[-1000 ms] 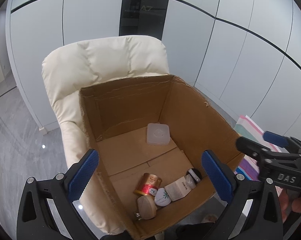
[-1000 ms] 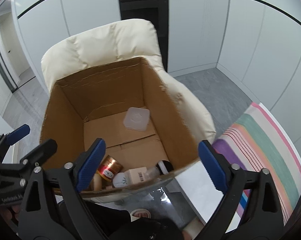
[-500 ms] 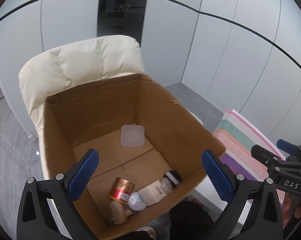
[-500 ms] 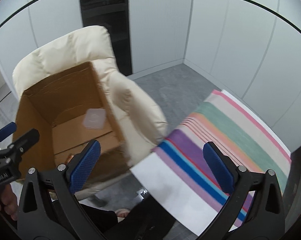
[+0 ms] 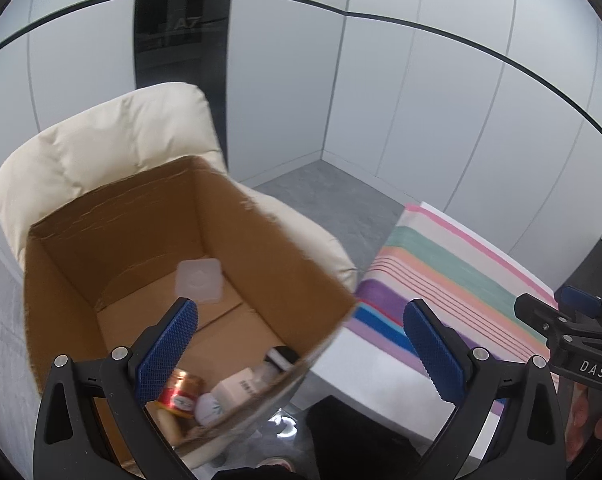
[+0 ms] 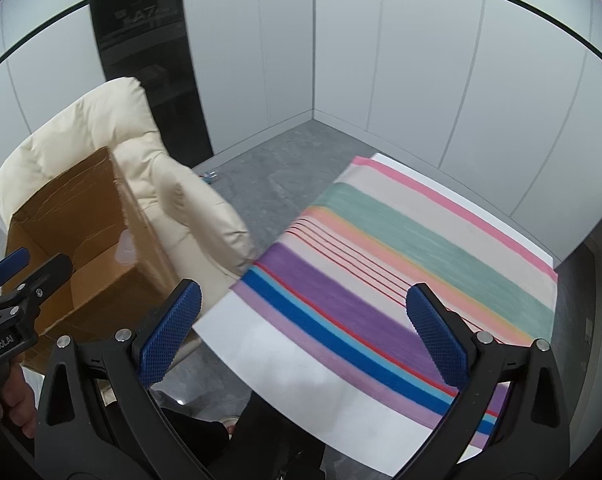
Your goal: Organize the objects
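An open cardboard box [image 5: 269, 252] rests on a cream armchair [image 5: 101, 140]. Inside lie a translucent square lid [image 5: 199, 282], a red and gold tin [image 5: 181, 396], a white carton [image 5: 241, 390], a white round piece [image 5: 211, 410] and a dark-capped bottle [image 5: 279, 358]. My left gripper [image 5: 301, 344] is open and empty above the box's near right corner. My right gripper [image 6: 301, 328] is open and empty above a striped cloth [image 6: 401, 260] on a white table. The box [image 6: 85, 216] and the left gripper's body also show at the left of the right wrist view.
The striped cloth [image 5: 441, 280] lies on the white table [image 5: 373, 368] right of the armchair [image 6: 173, 184]. Grey floor [image 6: 269, 168] and white wall panels lie beyond. A dark cabinet [image 6: 141, 40] stands behind the chair. A small object [image 6: 208, 177] lies on the floor.
Both grippers have swung to the right, away from the box and towards the striped cloth. The right one now looks over the table. Both stay open and empty.
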Action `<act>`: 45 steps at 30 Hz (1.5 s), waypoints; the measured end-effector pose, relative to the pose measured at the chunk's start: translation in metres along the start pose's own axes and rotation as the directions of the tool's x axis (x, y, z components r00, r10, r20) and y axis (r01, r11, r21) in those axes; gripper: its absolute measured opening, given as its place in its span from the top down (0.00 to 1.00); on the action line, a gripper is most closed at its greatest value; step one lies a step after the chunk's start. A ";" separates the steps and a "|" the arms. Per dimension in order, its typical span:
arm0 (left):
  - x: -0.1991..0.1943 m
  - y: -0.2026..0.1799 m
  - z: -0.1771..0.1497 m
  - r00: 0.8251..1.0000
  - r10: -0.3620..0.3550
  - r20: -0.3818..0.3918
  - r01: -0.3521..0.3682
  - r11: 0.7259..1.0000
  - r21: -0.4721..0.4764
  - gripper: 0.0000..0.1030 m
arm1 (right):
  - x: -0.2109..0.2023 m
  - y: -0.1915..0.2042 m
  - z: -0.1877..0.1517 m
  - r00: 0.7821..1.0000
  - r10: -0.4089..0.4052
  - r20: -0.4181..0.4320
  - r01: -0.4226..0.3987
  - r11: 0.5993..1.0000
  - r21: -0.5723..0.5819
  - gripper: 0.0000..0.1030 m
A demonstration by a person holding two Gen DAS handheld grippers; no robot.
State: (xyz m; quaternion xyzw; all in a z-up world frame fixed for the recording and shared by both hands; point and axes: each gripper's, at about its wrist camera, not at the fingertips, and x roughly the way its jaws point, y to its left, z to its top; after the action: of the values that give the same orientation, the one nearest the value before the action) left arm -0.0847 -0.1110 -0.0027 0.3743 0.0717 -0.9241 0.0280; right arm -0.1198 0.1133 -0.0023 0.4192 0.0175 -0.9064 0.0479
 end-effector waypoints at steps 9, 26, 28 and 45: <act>0.007 -0.042 -0.001 0.999 -0.045 -0.015 0.046 0.997 0.062 0.00 | -0.010 -0.039 -0.010 0.999 -0.046 -0.002 0.046 0.997 0.059 0.00; -0.052 -0.097 -0.016 1.000 -0.011 0.020 0.007 0.978 0.210 0.00 | -0.061 -0.083 -0.047 0.999 -0.050 -0.005 0.050 0.988 0.143 0.00; -0.063 -0.100 -0.024 1.000 -0.011 0.023 0.006 0.977 0.211 0.00 | -0.071 -0.083 -0.055 0.999 -0.046 -0.009 0.047 0.988 0.149 0.00; -0.095 -0.112 -0.090 0.997 0.027 -0.076 -0.009 0.974 0.225 0.00 | -0.121 -0.099 -0.115 0.993 -0.101 -0.062 0.108 0.987 0.117 0.00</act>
State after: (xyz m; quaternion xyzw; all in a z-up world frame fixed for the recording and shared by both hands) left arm 0.0337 0.0132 0.0126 0.4115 -0.0354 -0.9107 -0.0089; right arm 0.0350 0.2287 0.0148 0.4452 -0.0136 -0.8950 -0.0253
